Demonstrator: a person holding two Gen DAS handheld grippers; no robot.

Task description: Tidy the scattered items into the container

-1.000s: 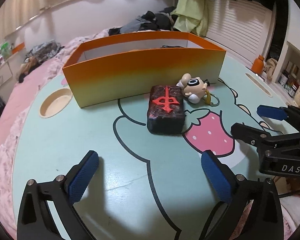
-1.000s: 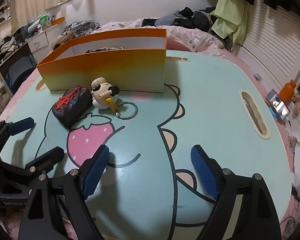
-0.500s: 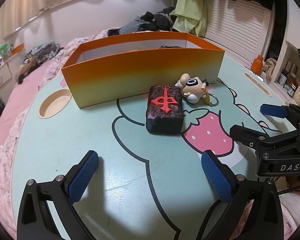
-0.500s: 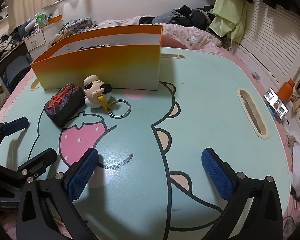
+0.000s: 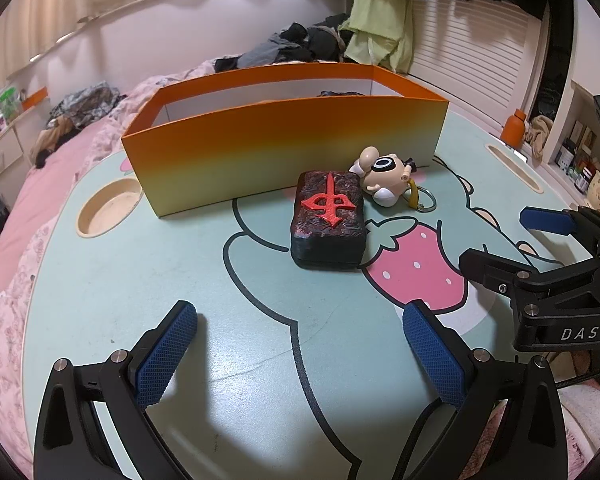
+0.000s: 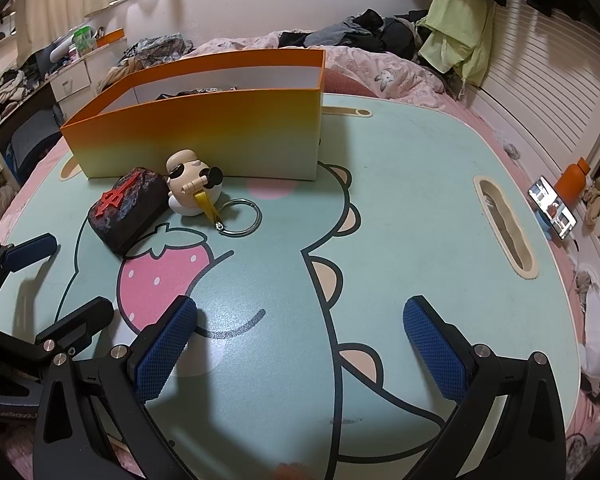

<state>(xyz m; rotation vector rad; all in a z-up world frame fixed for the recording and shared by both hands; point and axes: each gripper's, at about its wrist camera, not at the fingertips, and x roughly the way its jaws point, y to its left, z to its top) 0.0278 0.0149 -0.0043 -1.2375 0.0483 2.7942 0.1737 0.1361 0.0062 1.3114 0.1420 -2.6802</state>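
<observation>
Table top (image 5: 148, 292) was pale green, printed with a cartoon animal drawn in dark lines and a pink strawberry (image 5: 416, 268), and it had a round cup hollow (image 5: 109, 207) on its left side and a long slot (image 6: 504, 228) on its right side. An orange container (image 5: 284, 156) stood on its far half, open at the top. Just in front of the container lay a dark block with a red sign (image 5: 328, 218), and a small figure keychain (image 5: 388, 180) with a metal ring (image 6: 238, 217) lay beside the block. The left gripper (image 5: 298, 354) hung wide apart over the near part of the table and held nothing. The right gripper (image 6: 298, 350) was wide too and also empty. Around the table were a pink bed cover (image 6: 364, 62), a heap of clothes (image 5: 296, 42), white slatted doors (image 6: 540, 80) and an orange bottle (image 6: 575, 182).
</observation>
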